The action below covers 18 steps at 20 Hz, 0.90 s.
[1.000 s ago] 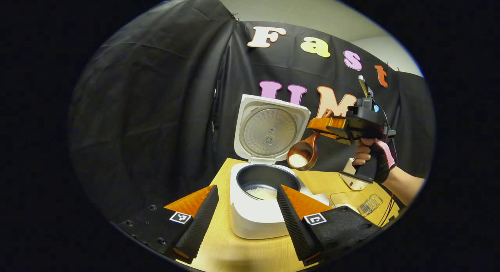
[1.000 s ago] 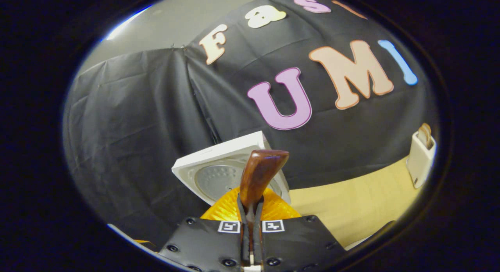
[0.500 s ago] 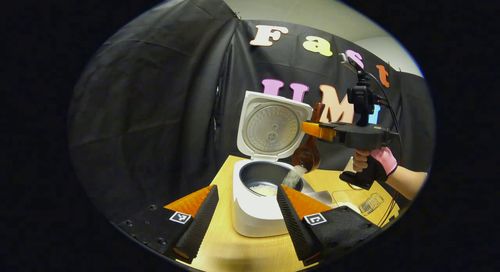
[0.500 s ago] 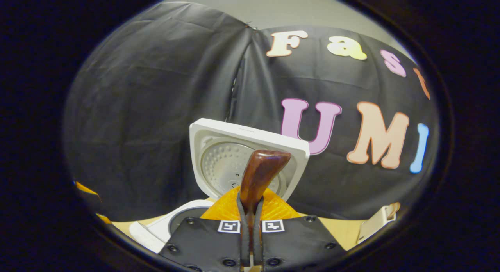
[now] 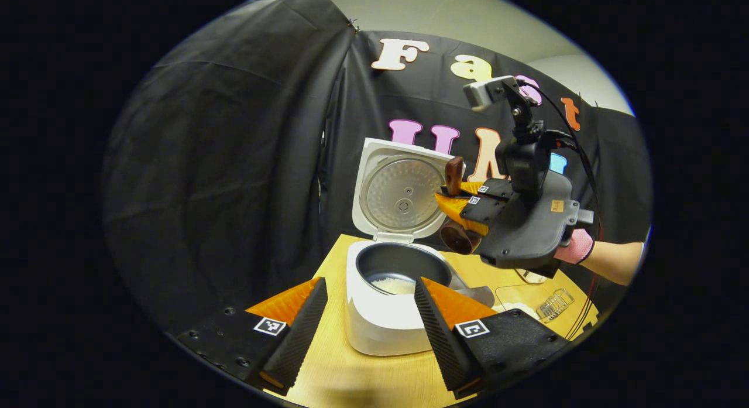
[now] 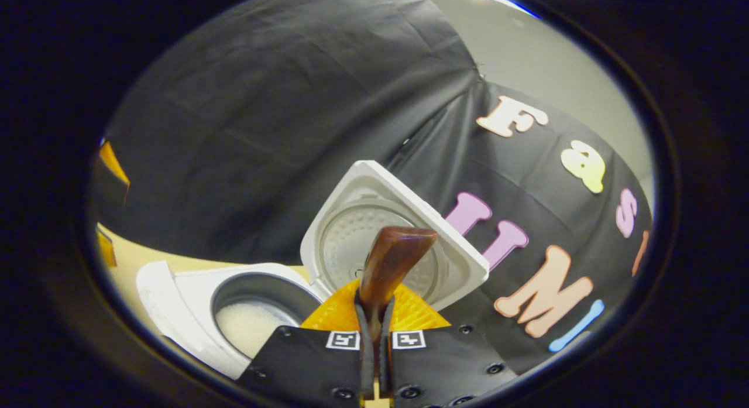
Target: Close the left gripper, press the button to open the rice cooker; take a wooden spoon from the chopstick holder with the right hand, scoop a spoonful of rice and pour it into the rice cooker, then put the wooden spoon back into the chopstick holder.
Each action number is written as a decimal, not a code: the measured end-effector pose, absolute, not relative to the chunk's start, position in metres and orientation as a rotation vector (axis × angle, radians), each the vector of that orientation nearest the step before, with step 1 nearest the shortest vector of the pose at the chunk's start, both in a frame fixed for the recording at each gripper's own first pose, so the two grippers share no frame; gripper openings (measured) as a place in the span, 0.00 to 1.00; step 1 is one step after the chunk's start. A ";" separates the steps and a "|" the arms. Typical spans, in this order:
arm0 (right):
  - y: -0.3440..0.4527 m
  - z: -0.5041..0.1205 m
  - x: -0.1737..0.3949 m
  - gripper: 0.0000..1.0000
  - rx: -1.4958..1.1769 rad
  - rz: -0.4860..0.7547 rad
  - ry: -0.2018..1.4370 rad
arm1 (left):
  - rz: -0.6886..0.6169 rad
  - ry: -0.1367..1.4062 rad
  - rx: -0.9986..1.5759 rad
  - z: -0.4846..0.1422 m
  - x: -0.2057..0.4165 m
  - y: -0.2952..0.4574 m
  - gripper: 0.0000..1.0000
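- Right gripper view has the right tongs (image 6: 375, 338) clamped on the handle of the wooden spoon (image 6: 391, 263), both fingers pressing it, the handle end sticking up past them.
- Left gripper view shows the same right tongs (image 5: 462, 206) tipped over above the pot, the spoon's bowl (image 5: 458, 238) turned down just over the rim, a gloved hand (image 5: 570, 249) behind.
- Left tongs (image 5: 366, 323) are spread wide, holding nothing, 1 finger on either side of the rice cooker (image 5: 383, 320).
- Cooker sits on the counter (image 5: 351, 381), lid (image 5: 402, 191) upright and open, white rice (image 5: 393, 285) in the pot.
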State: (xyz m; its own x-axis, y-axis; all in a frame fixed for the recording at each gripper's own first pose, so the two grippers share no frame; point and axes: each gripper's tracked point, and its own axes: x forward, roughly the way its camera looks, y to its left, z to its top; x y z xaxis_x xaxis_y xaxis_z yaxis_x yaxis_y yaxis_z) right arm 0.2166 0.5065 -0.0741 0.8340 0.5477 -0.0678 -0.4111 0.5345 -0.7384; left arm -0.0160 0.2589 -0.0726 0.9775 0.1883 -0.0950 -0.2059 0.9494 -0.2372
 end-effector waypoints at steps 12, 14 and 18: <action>0.483 -0.057 0.212 0.07 -0.726 0.634 -0.117 | 0.159 0.079 -0.223 -0.071 -0.018 0.252 0.89; 0.469 -0.038 0.216 0.07 -0.612 0.617 -0.090 | 0.152 0.080 -0.212 -0.066 -0.014 0.248 0.89; 0.418 0.002 0.223 0.06 -0.407 0.568 -0.049 | 0.127 0.082 -0.188 -0.057 -0.001 0.236 0.89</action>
State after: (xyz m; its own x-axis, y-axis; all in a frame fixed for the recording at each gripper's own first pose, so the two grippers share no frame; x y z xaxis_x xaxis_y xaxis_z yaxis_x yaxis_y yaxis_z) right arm 0.2230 0.4179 0.0018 0.8438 0.5326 -0.0659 -0.5135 0.7656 -0.3876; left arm -0.0015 0.2364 -0.0573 0.9887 0.1178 -0.0927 -0.1330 0.9744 -0.1812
